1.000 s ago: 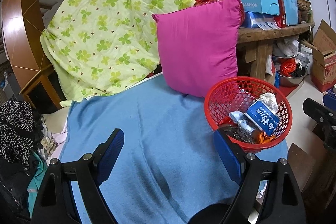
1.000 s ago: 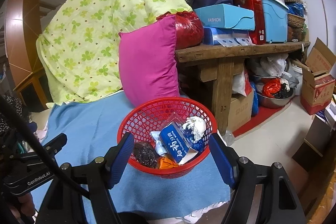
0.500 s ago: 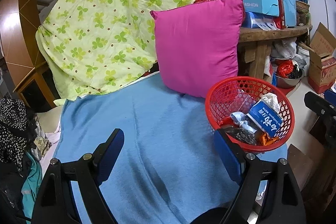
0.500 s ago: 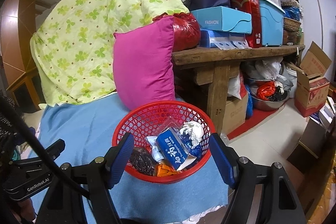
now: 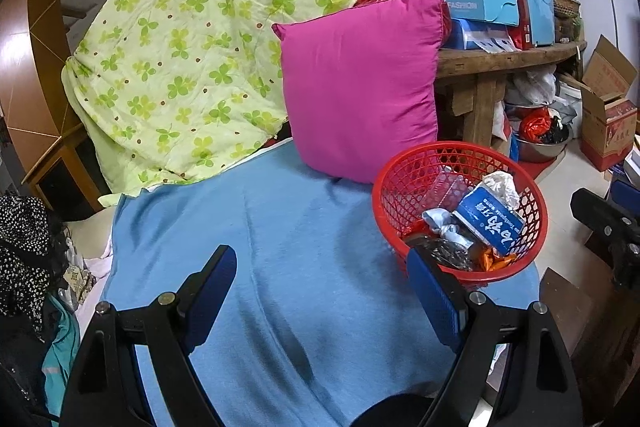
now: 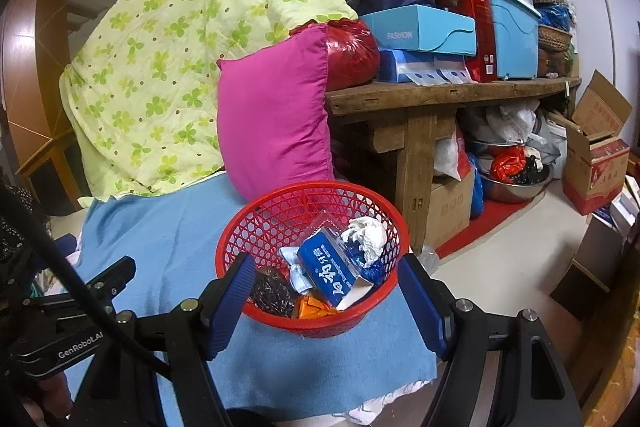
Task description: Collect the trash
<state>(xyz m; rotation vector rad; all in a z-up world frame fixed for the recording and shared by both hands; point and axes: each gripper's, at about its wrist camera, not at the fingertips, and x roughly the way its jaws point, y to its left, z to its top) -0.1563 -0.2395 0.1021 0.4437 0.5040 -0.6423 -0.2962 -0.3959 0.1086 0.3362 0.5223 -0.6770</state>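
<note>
Low in the right wrist view, the right gripper [image 6: 326, 297] stands wide apart and empty before the red basket [image 6: 256, 223], which holds a blue box [image 6: 332, 267] and crumpled tissue [image 6: 366, 231] on the blue blanket [image 6: 160, 227]. Bottom of the left view, the left gripper [image 5: 320, 291] gapes over bare blanket, holding nothing.

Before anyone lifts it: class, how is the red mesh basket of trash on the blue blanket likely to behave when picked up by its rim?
The red basket looks like thin plastic mesh, so its rim probably flexes. Its load, a blue carton and crumpled tissue, seems light. Loosely piled, it could shift or spill if the basket tilts.
</note>
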